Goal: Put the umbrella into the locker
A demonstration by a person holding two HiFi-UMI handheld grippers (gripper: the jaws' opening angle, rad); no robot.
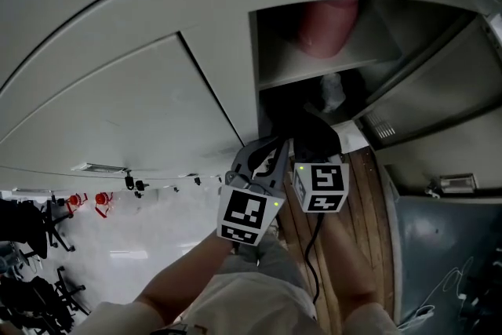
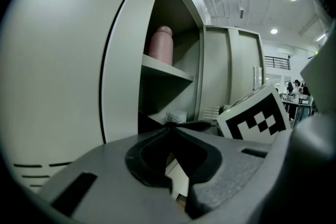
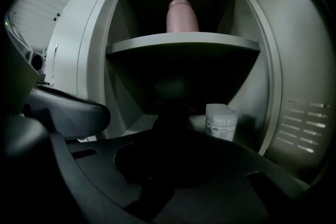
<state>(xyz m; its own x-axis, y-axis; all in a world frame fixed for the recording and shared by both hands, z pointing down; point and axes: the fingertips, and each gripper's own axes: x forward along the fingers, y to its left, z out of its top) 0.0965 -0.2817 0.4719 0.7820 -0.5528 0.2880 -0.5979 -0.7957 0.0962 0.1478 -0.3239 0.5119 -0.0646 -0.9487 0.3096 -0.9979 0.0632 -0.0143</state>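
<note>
Both jaw sets were shut: right gripper [image 1: 307,153] clamped the dark umbrella [image 3: 170,115], its long axis running straight ahead into the lower compartment of the locker [image 1: 255,51], beneath the shelf [image 3: 184,42]; left gripper [image 2: 170,126] was pinched empty just beside.

The left tool [image 1: 265,154] was grey plastic with black pads, the right tool [image 1: 312,137] black. Each bore a white cube [image 1: 249,216] of black square markers and a green light. A black cable [image 1: 307,251] ran over pale clothing [image 1: 243,298].
</note>
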